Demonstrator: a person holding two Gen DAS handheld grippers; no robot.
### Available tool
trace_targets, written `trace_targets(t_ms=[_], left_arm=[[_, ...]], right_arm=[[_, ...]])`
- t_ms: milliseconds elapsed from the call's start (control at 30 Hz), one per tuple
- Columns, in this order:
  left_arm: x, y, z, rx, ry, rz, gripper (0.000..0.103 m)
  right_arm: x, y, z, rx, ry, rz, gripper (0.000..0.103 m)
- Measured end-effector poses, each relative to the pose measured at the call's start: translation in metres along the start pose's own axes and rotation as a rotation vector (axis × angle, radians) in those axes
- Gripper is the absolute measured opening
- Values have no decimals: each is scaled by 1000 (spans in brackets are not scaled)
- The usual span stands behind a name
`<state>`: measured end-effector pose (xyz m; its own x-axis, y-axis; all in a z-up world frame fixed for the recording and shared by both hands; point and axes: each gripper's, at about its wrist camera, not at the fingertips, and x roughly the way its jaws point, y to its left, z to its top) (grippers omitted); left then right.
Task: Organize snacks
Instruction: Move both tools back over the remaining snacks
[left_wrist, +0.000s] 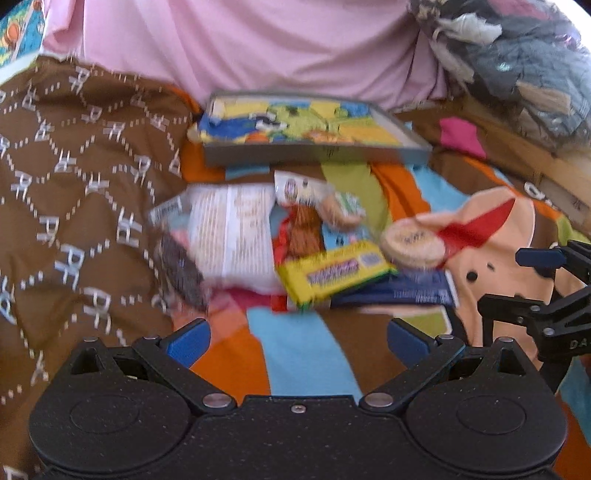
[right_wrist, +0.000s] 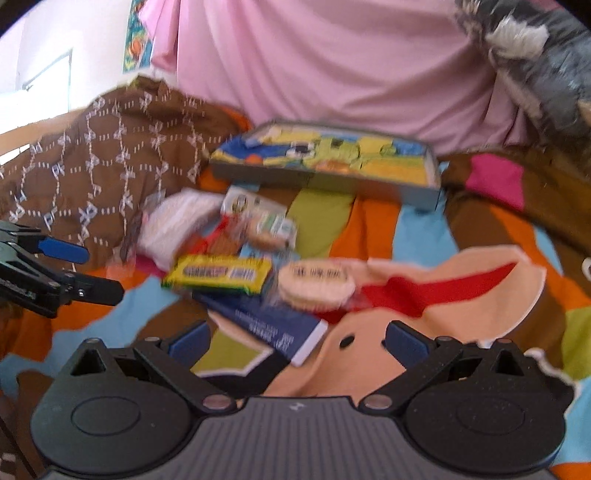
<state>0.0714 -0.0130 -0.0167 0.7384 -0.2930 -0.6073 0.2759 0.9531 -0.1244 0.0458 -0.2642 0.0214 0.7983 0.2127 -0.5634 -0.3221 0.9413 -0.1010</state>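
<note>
Colourful bedspread (left_wrist: 306, 354) has bare room in front of both grippers. Grey tray (left_wrist: 314, 153) sits at the far edge by the pink sheet (left_wrist: 258, 48). Snack pile (left_wrist: 295, 240) lies just before the tray. Left gripper (left_wrist: 299, 338) and right gripper (right_wrist: 297, 338): jaws spread, holding nothing.

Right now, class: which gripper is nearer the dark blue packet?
Right. The right gripper hovers just over the dark blue packet; the left gripper sits back, short of it.

Black grippers, blue-padded jaws, silver rivets.
</note>
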Motion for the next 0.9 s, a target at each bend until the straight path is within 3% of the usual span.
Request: trace_targets(t_ms=[167,333,767,900], left_arm=[[6,3,-4,-4,40,9,101],[14,-1,7,58,52,-10,101],[42,-10,35,180,68,-50,101],[55,-12,51,243,68,-97,100]], right_arm=[[14,-1,-7,8,56,24,103],[27,-4,-6,18,104,78,103],[46,-8,4,9,99,111,103],[56,-13,7,21,96,115,103]])
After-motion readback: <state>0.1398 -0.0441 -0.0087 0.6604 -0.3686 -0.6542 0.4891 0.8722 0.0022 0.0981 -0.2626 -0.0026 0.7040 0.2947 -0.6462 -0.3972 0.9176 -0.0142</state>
